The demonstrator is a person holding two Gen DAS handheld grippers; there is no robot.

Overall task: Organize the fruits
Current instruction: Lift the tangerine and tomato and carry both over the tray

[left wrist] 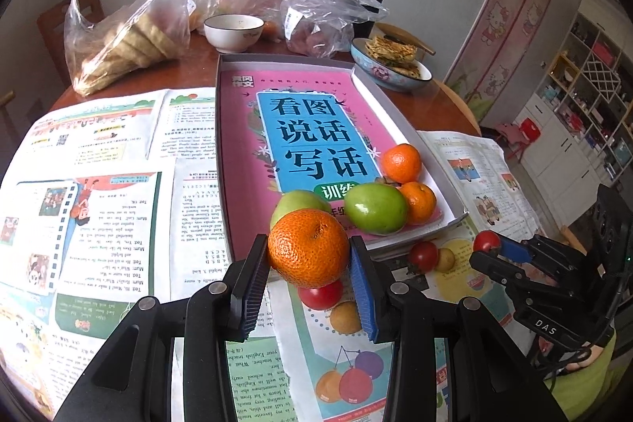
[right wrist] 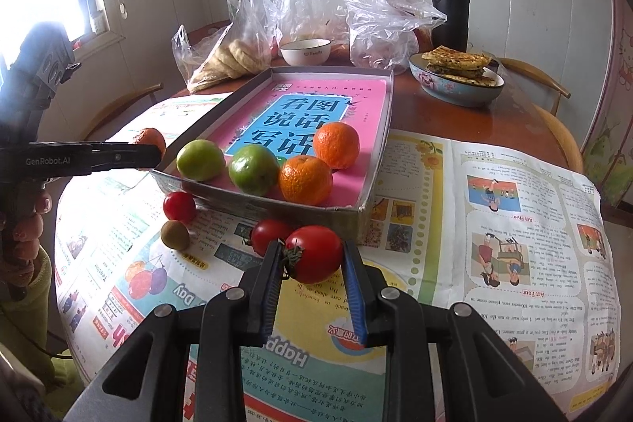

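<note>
My left gripper [left wrist: 309, 256] is shut on a tangerine [left wrist: 308, 248], held above the newspaper just in front of the shallow grey box [left wrist: 455, 202]. The box holds a pink book, two green fruits [left wrist: 376, 207] and two tangerines [left wrist: 401, 163]. My right gripper [right wrist: 312, 258] is shut on a red tomato [right wrist: 314, 254], held above the paper near the box's front wall [right wrist: 277, 206]. On the paper lie two more red tomatoes [right wrist: 179, 206] and a small brown fruit [right wrist: 175, 234]. The left gripper with its tangerine [right wrist: 148, 141] shows at the left of the right wrist view.
Newspapers [right wrist: 514, 224] cover the round wooden table. Behind the box stand plastic bags of bread [left wrist: 118, 46], a white bowl [left wrist: 233, 32], a blue bowl of flatbreads [right wrist: 459, 78] and a black flask [right wrist: 450, 6]. Chairs ring the table.
</note>
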